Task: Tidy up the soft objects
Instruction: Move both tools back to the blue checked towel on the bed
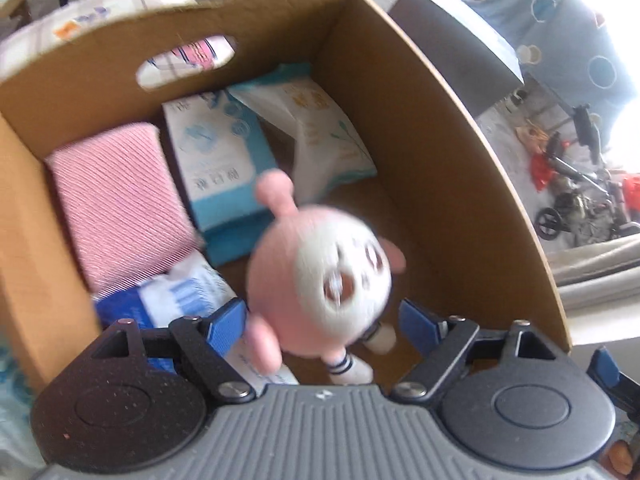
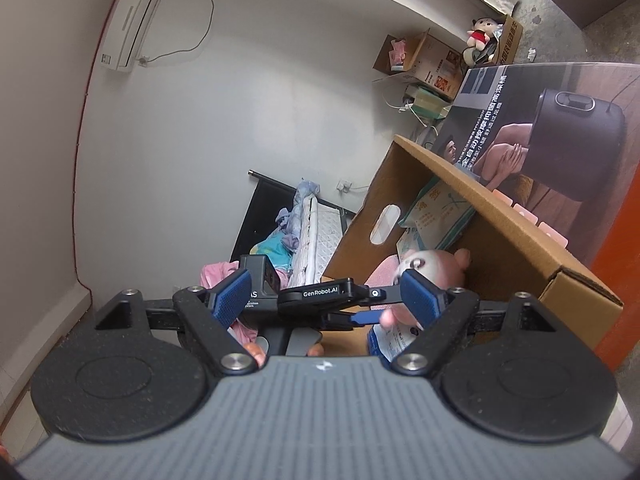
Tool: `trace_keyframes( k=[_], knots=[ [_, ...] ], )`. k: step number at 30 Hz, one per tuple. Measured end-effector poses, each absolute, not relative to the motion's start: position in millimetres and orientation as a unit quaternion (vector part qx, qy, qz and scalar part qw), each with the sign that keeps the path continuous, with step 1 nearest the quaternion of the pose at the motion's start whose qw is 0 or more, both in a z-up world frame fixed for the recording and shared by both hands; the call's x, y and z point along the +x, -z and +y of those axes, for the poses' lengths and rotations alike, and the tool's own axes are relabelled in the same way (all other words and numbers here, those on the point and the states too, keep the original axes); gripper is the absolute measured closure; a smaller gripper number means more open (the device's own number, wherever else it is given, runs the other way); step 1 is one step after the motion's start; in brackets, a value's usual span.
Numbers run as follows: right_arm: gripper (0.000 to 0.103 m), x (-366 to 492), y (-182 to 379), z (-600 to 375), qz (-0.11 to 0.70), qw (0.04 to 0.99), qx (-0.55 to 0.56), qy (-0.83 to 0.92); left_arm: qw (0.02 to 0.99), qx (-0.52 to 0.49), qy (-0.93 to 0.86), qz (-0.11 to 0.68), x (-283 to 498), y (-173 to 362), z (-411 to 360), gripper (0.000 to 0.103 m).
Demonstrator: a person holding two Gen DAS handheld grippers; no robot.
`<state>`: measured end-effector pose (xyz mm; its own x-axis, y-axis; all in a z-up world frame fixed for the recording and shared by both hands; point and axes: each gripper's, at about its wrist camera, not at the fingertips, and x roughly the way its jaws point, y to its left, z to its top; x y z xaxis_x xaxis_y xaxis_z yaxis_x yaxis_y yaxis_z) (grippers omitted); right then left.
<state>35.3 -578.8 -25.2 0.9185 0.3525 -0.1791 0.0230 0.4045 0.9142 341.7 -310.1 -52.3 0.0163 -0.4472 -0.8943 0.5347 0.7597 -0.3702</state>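
A pink and white plush toy point(image 1: 320, 276) is over the open cardboard box point(image 1: 420, 128), blurred, between the spread blue pads of my left gripper point(image 1: 324, 324), which is open; no pad touches it. In the box lie a pink folded towel point(image 1: 116, 200), a blue tissue pack point(image 1: 220, 160), a white tissue pack point(image 1: 320, 132) and a blue-white pack point(image 1: 176, 292). In the right wrist view my right gripper point(image 2: 324, 300) is open and empty, beside the box point(image 2: 500, 232). The left gripper body point(image 2: 320, 296) and the plush point(image 2: 436, 264) show there.
A large dark printed carton point(image 2: 560, 128) stands behind the box. Small cartons and a doll point(image 2: 480, 36) sit further back. A bed with clothes point(image 2: 288, 240) is by the wall. A stroller point(image 1: 580, 200) stands to the right of the box.
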Motion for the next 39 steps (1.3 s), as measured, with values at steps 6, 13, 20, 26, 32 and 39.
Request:
trace_keyframes(
  k=[6, 13, 20, 26, 32, 39],
  knots=[
    [0.021, 47.1, 9.6, -566.8, 0.194, 0.833, 0.507, -0.104, 0.755, 0.042, 0.346, 0.555, 328.1, 8.6, -291.6, 0.018],
    [0.021, 73.6, -21.1, -542.5, 0.223, 0.860, 0.444, -0.112, 0.820, 0.040, 0.345, 0.455, 280.1, -64.9, -230.1, 0.013],
    [0.021, 102.4, -30.0, -493.2, 0.252, 0.856, 0.423, -0.159, 0.885, -0.005, 0.244, 0.397, 220.6, -87.7, -113.9, 0.013],
    [0.021, 133.7, -38.1, -425.9, 0.284, 0.845, 0.396, -0.220, 0.920, -0.042, 0.114, 0.372, 176.2, -72.1, -6.2, 0.013],
    [0.021, 172.5, -38.7, -349.8, 0.340, 0.819, 0.373, -0.273, 0.927, -0.057, 0.039, 0.369, 145.2, -42.4, 52.7, 0.013],
    [0.021, 226.5, -57.2, -250.7, 0.432, 0.796, 0.260, -0.335, 0.920, -0.067, 0.020, 0.385, 145.0, 0.4, 72.2, 0.027]
  ],
)
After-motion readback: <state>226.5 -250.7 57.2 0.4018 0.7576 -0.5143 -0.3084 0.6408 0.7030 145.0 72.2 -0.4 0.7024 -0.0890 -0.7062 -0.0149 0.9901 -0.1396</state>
